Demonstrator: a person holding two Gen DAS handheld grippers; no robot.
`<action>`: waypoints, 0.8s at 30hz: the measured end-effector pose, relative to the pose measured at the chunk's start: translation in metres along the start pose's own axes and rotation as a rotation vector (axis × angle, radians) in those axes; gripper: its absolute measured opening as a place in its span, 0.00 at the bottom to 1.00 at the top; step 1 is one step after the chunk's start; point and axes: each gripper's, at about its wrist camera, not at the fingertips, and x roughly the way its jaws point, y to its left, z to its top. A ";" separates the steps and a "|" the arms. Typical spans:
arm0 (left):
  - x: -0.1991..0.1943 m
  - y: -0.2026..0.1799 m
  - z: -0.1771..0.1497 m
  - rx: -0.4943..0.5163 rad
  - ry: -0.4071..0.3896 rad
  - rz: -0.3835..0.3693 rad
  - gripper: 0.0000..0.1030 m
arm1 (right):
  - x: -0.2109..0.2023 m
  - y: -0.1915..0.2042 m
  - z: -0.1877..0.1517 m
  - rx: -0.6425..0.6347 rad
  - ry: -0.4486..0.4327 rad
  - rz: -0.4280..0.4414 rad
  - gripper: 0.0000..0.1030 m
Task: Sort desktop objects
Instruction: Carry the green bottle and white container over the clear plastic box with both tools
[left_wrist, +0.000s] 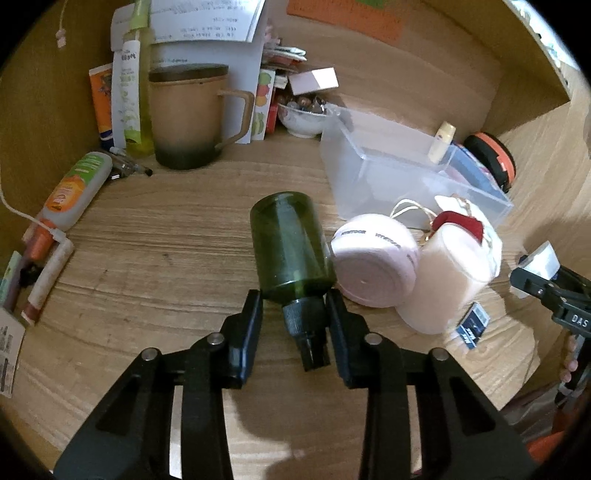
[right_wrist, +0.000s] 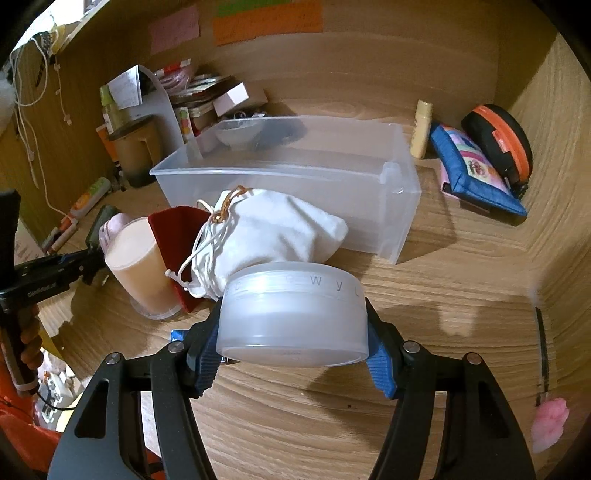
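1. A wooden desk (left_wrist: 155, 236) with wooden walls at the back and right side holds a clutter of small things; coloured paper notes (right_wrist: 266, 18) are stuck on the back wall.
2. A clear plastic bin (right_wrist: 295, 181) stands open-topped in the middle of the desk, towards the far side.
3. The left gripper (left_wrist: 294, 302) has its jaws narrowed around the neck end of a dark green bottle (left_wrist: 290, 243). The bottle lies on the desk, its black cap between the fingers and its base pointing away. The pads sit at the bottle's shoulder, but whether they press on it cannot be told.
4. Just right of the green bottle lie a pale pink round case (left_wrist: 373, 262) and a peach-coloured cylinder (left_wrist: 450, 280), touching each other, near the front of the bin.
5. The right gripper (right_wrist: 293, 332) holds a frosted round jar (right_wrist: 295, 317) between its blue pads, jaws fairly wide across the jar's sides.
6. Beyond the jar, a white drawstring pouch (right_wrist: 273, 229) rests against the front of the bin, with a red pouch (right_wrist: 173, 225) just to its left.
7. At the far left stand a brown mug (left_wrist: 188, 118) with a lid and a tall yellow-green bottle (left_wrist: 138, 85).
8. At the far right, a blue zip pouch (right_wrist: 476, 173) and a black-and-orange round case (right_wrist: 498, 140) lean by the side wall.
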 end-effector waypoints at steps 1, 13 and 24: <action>-0.003 0.001 0.000 -0.002 -0.005 -0.007 0.34 | -0.001 0.000 0.001 0.000 -0.005 -0.002 0.61; -0.045 -0.008 0.016 0.022 -0.112 -0.021 0.34 | -0.022 -0.003 0.009 -0.009 -0.068 -0.025 0.61; -0.065 -0.026 0.037 0.078 -0.171 -0.025 0.34 | -0.038 -0.016 0.033 -0.031 -0.133 -0.049 0.61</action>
